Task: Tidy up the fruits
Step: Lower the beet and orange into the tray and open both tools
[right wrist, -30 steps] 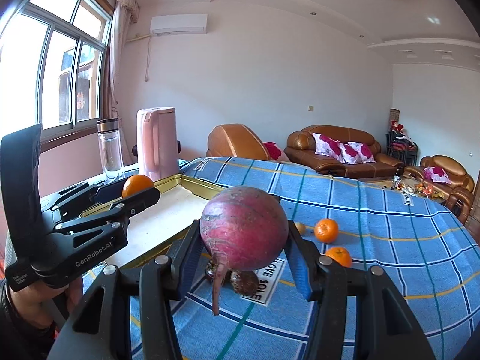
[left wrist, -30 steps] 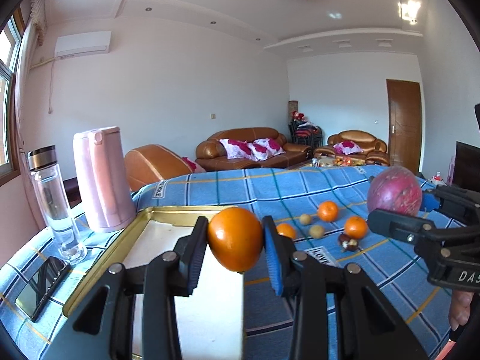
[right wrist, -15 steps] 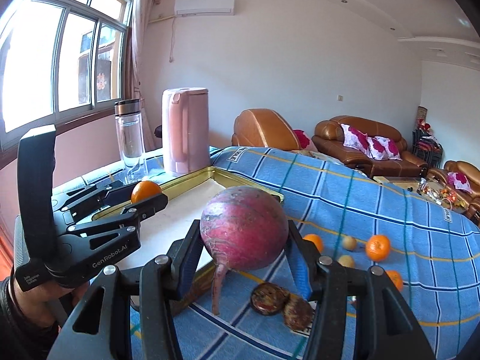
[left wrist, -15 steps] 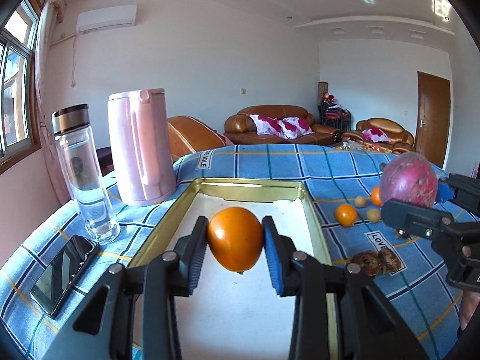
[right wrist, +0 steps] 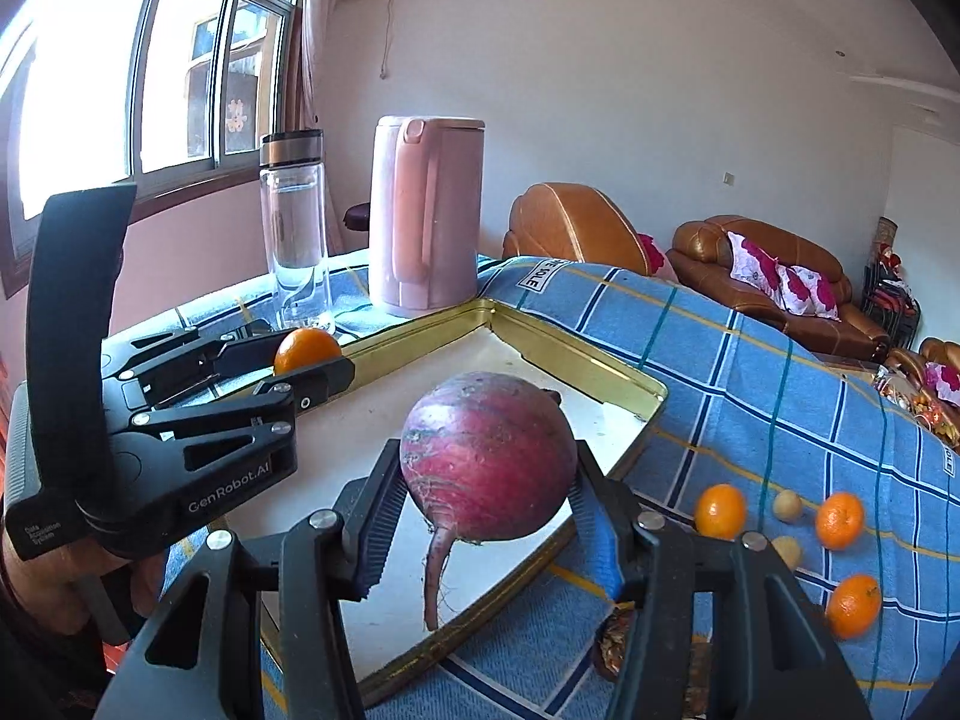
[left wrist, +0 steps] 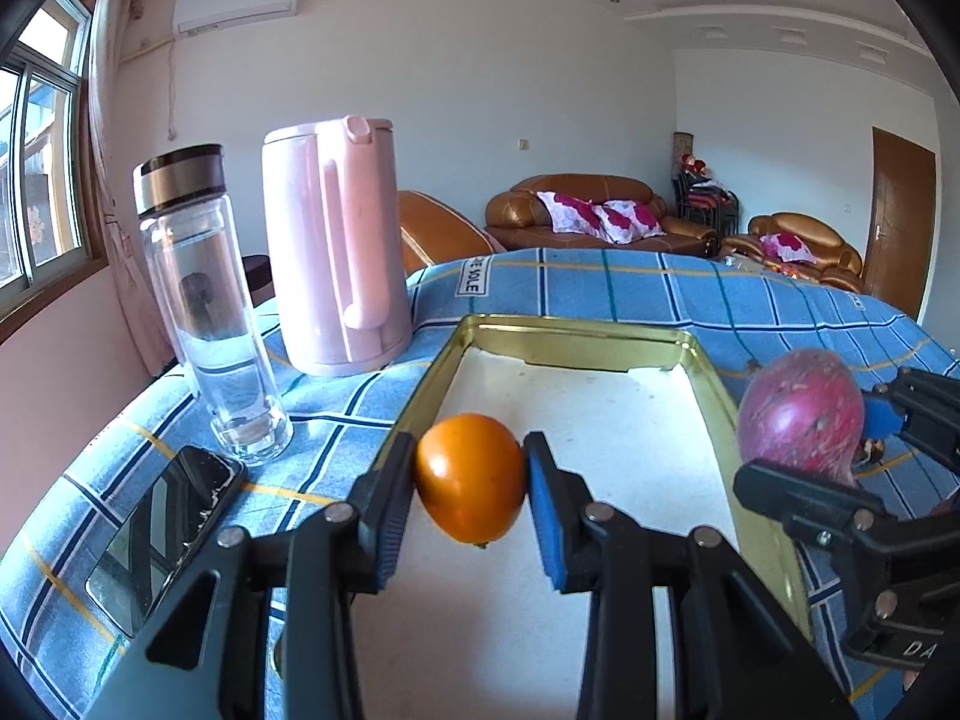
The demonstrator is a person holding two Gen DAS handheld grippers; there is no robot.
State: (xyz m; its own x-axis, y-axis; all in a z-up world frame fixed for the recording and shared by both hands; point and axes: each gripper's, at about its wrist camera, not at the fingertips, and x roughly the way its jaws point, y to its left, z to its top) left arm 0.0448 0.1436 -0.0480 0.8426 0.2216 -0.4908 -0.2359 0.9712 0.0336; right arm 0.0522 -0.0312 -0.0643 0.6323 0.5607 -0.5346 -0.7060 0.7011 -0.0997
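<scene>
My left gripper [left wrist: 471,501] is shut on an orange fruit [left wrist: 471,477], held above the near left part of a gold-rimmed tray [left wrist: 576,330] with a white floor. My right gripper [right wrist: 486,513] is shut on a purple-red beet [right wrist: 487,456] with a dangling root, held over the tray's right side [right wrist: 576,360]. In the left wrist view the beet [left wrist: 801,414] and right gripper [left wrist: 840,468] show at the right. In the right wrist view the left gripper [right wrist: 303,369] with the orange fruit [right wrist: 306,349] shows at the left.
A clear water bottle [left wrist: 204,306], a pink kettle [left wrist: 336,240] and a phone [left wrist: 162,534] stand left of the tray on the blue checked cloth [left wrist: 600,282]. Loose oranges [right wrist: 720,510] and small pale fruits [right wrist: 787,504] lie right of the tray. Dark dried pieces [right wrist: 618,636] lie near my right gripper.
Both grippers have moved left across the table, from over the loose fruits to over the tray, each still holding its item. The kettle and bottle now appear much closer.
</scene>
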